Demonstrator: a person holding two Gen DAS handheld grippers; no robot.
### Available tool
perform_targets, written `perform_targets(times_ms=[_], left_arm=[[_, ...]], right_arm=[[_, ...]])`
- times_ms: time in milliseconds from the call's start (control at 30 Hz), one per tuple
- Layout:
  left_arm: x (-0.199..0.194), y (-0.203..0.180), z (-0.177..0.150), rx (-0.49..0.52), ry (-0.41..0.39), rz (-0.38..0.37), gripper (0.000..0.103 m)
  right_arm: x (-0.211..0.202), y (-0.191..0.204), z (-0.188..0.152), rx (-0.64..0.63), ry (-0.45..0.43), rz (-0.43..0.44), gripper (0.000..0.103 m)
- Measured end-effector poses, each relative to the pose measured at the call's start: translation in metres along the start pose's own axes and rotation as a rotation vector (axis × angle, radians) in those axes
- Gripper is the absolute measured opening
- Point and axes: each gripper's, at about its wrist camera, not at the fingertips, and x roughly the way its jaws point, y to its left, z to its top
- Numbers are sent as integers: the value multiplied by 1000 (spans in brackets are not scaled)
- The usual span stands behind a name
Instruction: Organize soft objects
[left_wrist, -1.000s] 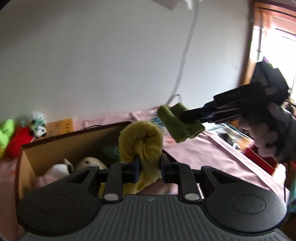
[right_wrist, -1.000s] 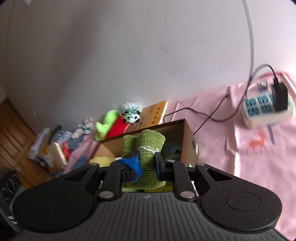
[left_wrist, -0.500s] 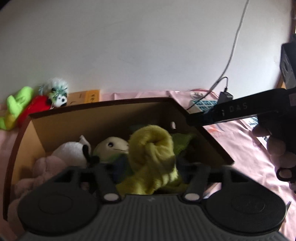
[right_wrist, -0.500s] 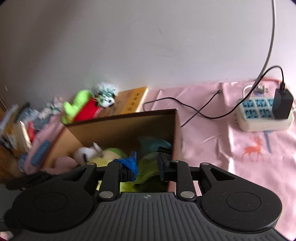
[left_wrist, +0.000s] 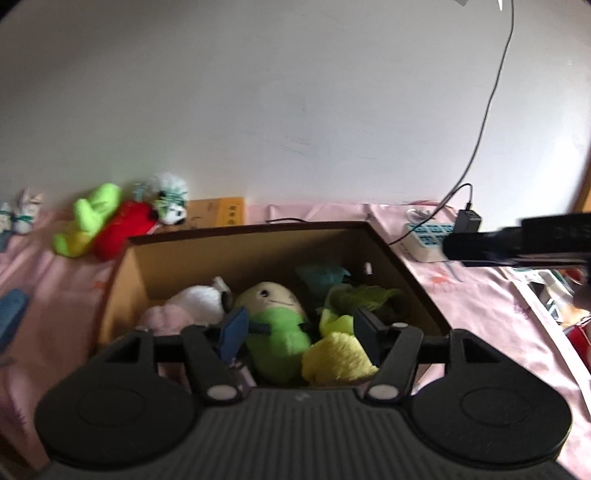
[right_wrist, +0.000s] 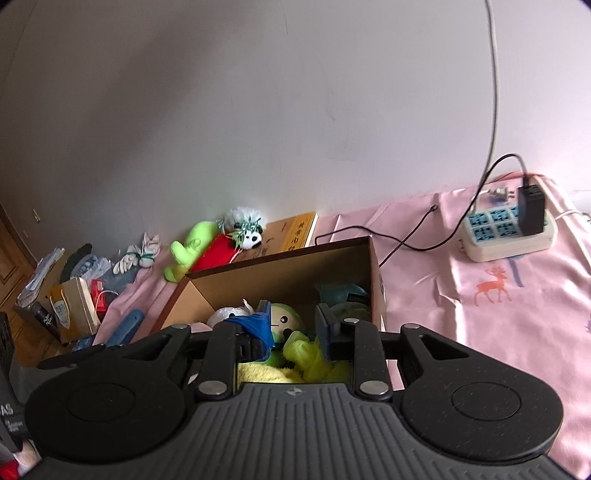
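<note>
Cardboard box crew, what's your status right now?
Left gripper open, right gripper open, both over the cardboard box. Yellow towel and green towel lie inside among plush toys. Nothing in the way.

box: brown cardboard box (left_wrist: 258, 243), open top, on pink cloth, centre
yellow towel: knotted yellow towel (left_wrist: 338, 356), in box, near right
olive towel: crumpled olive towel (left_wrist: 365, 299), in box, right side, beyond yellow towel
doll: green-bodied doll (left_wrist: 275, 314), cream face, centre of box
white plush (left_wrist: 199, 299): in box, left of doll
</note>
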Motion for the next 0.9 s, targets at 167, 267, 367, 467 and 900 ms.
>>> perform_targets(times_ms=[167, 267, 367, 467, 900], left_arm=[[-22, 1, -1, -33, 4, 74, 69], [-29, 1, -2, -56, 45, 134, 70], [-34, -1, -6, -56, 88, 205, 70], [-37, -3, -8, -55, 144, 261, 70], [-51, 8, -18, -54, 241, 367, 70]], right_arm=[[-22, 11, -13, -5, -29, -20, 8], [-28, 17, -19, -13, -6, -12, 8], [-33, 25, -25, -48, 4, -22, 9], [-37, 33, -30, -87, 5, -48, 9], [-40, 57, -52, -92, 25, -127, 11]])
